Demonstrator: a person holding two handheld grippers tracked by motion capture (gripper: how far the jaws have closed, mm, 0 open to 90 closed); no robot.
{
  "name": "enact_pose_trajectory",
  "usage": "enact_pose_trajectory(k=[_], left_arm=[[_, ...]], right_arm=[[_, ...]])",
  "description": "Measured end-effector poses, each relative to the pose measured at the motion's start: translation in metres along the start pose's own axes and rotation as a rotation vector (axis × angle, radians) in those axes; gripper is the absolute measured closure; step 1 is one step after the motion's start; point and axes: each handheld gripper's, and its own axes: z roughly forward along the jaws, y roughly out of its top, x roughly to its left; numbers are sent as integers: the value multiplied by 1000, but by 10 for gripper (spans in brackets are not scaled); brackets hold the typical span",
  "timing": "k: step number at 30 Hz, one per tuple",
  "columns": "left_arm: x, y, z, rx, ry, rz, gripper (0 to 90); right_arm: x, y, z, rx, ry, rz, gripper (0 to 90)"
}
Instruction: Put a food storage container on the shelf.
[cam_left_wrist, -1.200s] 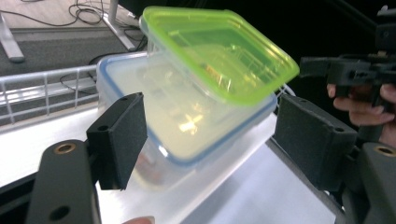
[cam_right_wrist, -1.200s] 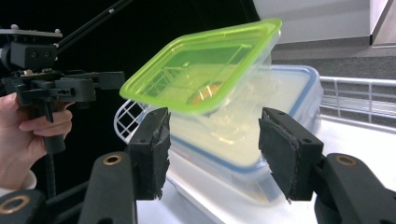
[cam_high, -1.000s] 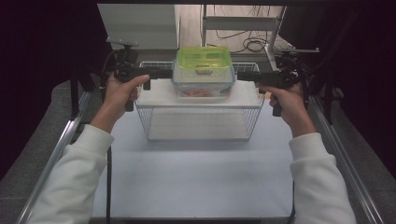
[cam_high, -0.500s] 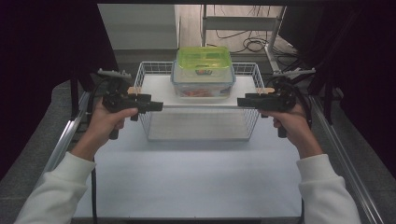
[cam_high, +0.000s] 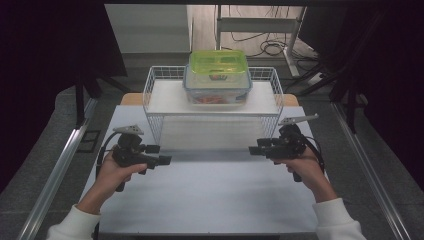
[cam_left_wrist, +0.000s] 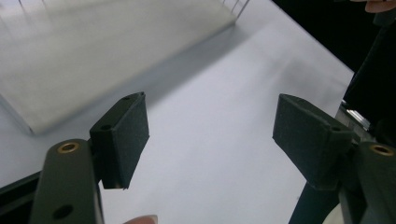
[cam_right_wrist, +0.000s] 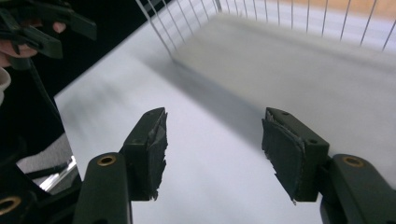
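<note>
Left claw and right claw both agape, empty, level, pointing inward toward each other.

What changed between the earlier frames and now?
Both hands drew back from the container toward the person and sank; the left gripper and right gripper now hang empty, open, over the table. Container and wire basket stayed put.

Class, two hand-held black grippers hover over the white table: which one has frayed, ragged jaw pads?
The right gripper: its pads show torn, ragged edges, whereas the left gripper has smooth, intact pads.
</note>
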Motion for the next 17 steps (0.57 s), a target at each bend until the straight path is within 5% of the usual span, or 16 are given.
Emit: enact_pose_trajectory(k=[8,17], left_arm=[[-2,-23,22,51,11,22,263],[-3,-28,26,49,10,21,262]], right_arm=[[-4,-37,24,88,-22,-5,392],[-2,-45,25,64,-16,-6,357]])
